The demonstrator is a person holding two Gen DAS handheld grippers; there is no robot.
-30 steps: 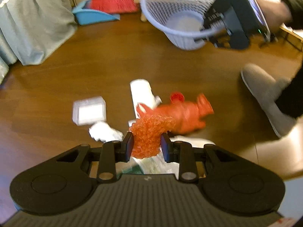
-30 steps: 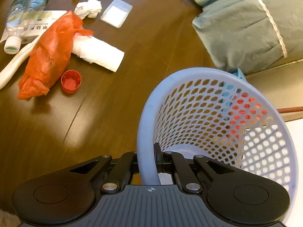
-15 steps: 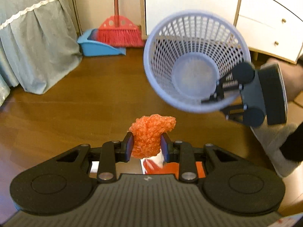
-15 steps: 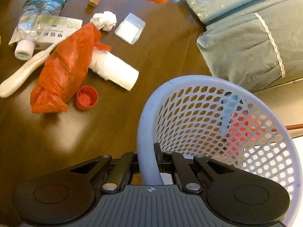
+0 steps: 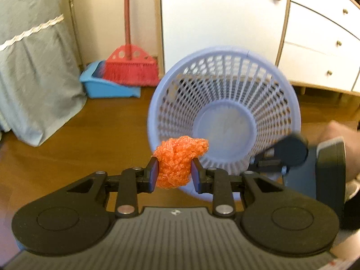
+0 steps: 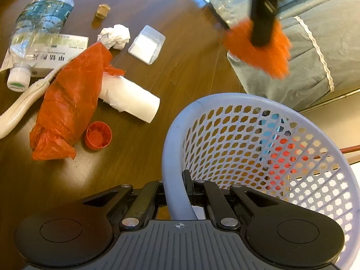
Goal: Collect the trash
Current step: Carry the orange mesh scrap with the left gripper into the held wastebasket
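Observation:
My left gripper is shut on a crumpled orange mesh wad, held in the air just before the mouth of a pale blue lattice basket. The basket is tilted toward me, its inside empty. My right gripper is shut on the basket rim. In the right wrist view the orange mesh wad hangs blurred above the basket. On the dark wood floor lie an orange plastic bag, a white paper roll, a red cap, a crumpled tissue, a clear plastic box and a water bottle.
A red broom stands in a blue dustpan by the wall. White cabinets are behind the basket. Grey-green draped fabric hangs at left. A medicine box, a white curved handle and a small brown block also lie on the floor.
My left gripper has lifted the orange mesh wad off the floor and up to the basket mouth. My right gripper has tilted the basket toward it and brought it closer.

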